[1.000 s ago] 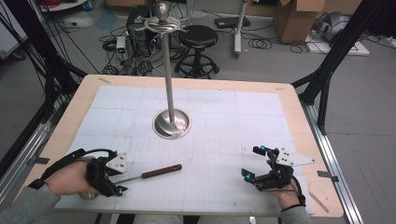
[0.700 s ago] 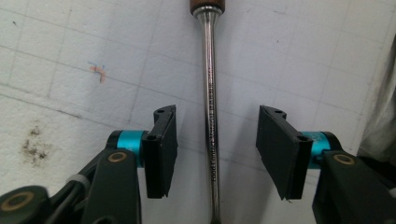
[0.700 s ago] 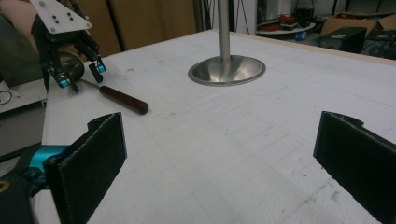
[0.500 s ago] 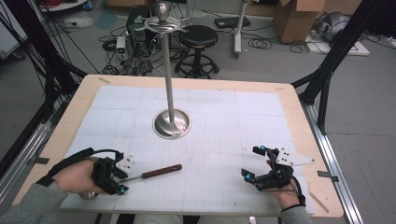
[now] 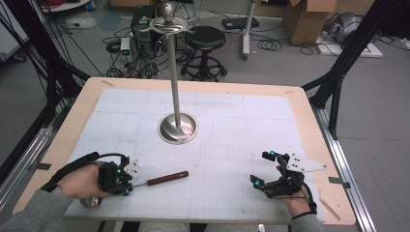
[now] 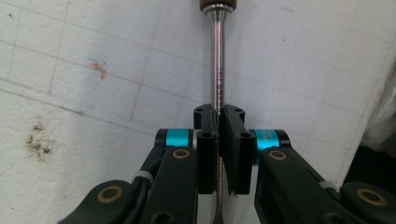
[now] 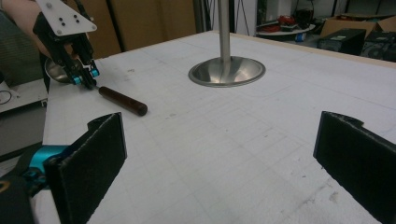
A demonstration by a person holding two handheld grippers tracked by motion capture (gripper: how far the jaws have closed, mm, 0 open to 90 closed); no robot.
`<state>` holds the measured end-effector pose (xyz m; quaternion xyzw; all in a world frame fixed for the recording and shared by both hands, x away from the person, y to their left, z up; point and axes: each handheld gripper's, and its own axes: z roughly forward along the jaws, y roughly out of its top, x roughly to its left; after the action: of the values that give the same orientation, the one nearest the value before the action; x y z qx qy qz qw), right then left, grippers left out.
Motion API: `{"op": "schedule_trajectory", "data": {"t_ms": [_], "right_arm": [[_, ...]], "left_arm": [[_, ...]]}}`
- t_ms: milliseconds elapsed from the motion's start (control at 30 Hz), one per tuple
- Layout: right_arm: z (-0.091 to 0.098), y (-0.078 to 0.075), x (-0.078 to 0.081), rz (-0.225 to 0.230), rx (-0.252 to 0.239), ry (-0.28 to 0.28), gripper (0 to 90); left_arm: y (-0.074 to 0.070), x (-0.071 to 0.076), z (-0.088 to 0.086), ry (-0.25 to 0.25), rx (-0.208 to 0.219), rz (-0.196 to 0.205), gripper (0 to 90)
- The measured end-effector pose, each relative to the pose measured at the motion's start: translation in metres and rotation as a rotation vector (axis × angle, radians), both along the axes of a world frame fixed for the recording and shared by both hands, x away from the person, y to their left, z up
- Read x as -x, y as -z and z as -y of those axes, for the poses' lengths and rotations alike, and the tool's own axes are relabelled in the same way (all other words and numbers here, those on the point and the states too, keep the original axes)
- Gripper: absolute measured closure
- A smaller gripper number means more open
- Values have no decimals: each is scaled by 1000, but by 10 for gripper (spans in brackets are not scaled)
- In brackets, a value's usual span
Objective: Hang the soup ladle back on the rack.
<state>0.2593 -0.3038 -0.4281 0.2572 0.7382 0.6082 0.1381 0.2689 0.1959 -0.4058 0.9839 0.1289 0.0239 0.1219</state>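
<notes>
A ladle lies on the white mat near the front left, its brown wooden handle (image 5: 167,178) pointing right and its metal bowl (image 5: 89,201) by the person's left hand. My left gripper (image 5: 128,181) has just been closing, and its pads now press on the ladle's thin steel shaft (image 6: 217,60), which runs up between them in the left gripper view (image 6: 218,116). The right gripper view also shows this grip (image 7: 84,77) next to the handle (image 7: 122,100). My right gripper (image 5: 259,168) rests at the front right, open, with nothing between its pads (image 7: 224,154).
A steel stand rises from a round base (image 5: 178,128) at the mat's middle, with hooks at its top (image 5: 168,21). The wooden table edge (image 5: 319,145) frames the mat. Stools, boxes and cables sit on the floor behind.
The left gripper has shifted slightly toward the ladle and its jaws have closed onto the steel shaft. The right gripper has stayed where it was.
</notes>
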Motion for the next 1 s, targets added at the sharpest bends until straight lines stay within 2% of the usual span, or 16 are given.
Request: {"op": "schedule_trajectory", "data": {"t_ms": [100,200,600,767,1000], "right_arm": [[0,0,0,-11,-1,0,15],[0,0,0,-2,-1,0,15],[0,1,-1,-8,0,2,15],[0,1,-1,-13,-2,2,15],[0,1,-1,-12,-4,3,15]], "left_arm": [[-1,2,1,7,7,7,841],[-4,1,-2,2,21,15,841],[-23,5,-19,-47,151,77,843],[-33,8,-18,-57,199,91,843],[-47,8,-23,-80,273,137,843]]}}
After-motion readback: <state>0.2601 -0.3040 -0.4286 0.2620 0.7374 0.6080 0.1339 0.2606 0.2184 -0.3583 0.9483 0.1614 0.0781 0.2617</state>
